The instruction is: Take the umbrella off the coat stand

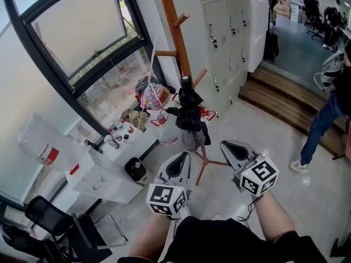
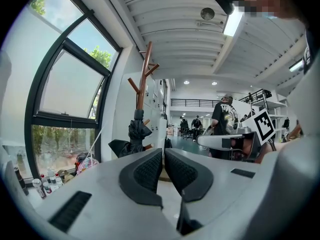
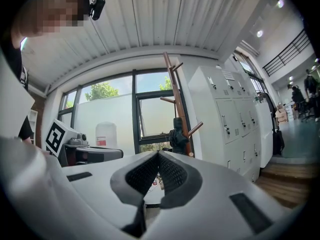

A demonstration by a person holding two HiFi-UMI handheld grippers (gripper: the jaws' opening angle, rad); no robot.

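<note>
By the window, the left gripper (image 1: 176,167) has its jaws pressed together on nothing, the folded black umbrella (image 1: 190,111) hangs upright on the wooden coat stand (image 1: 175,32) just ahead, and the right gripper (image 1: 237,151) likewise is closed and empty.

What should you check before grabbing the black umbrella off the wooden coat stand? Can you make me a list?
1. Umbrella on coat stand: ok.
2. Left tool open: not ok, shut and empty.
3. Right tool open: not ok, shut and empty.
4. Reach: not ok, both stop short of the umbrella.
5. How the umbrella is hooked on: cannot tell.
</note>
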